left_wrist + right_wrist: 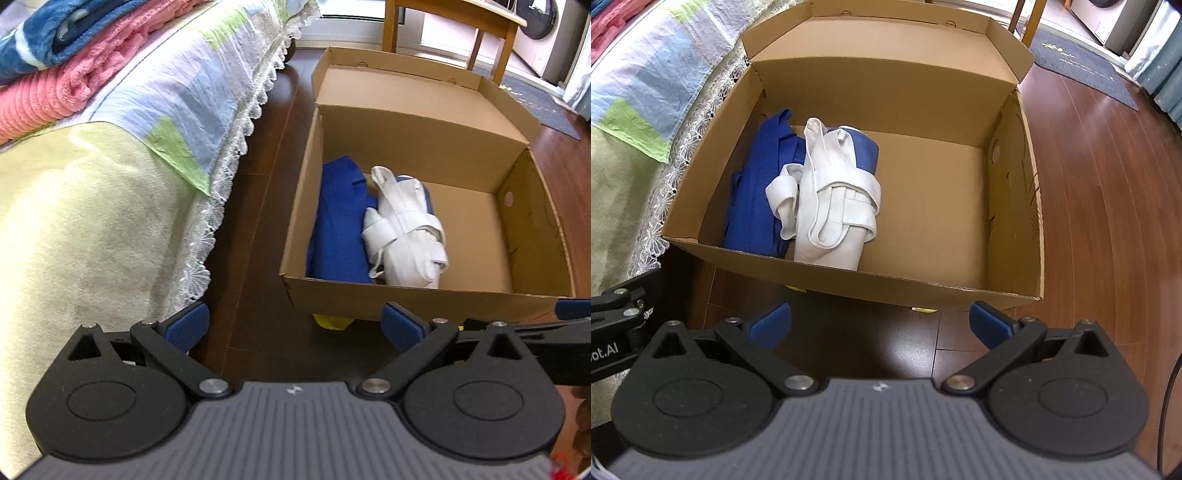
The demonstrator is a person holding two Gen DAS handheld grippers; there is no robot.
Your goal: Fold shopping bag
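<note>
My left hand-held gripper (295, 325): fingers spread apart, holding nothing, poised over dark floor (258, 258) just short of the cardboard box (406, 295). My right hand-held gripper (881, 321): likewise apart and empty, near the box's front wall. Box: lid open, standing on the floor beside the bed (110, 184). Contents, left half: a blue shopping bag (757, 192) against the left wall; a white folded shopping bag (838, 206) touching it, bound by its own straps. Right half bare cardboard.

Dark wood floor (1108, 206) carries open box (1015, 236), centre; mat (1082, 70) at 1 o'clock; bed (110, 192) at 9 o'clock; chair legs (391, 33) at 12.
</note>
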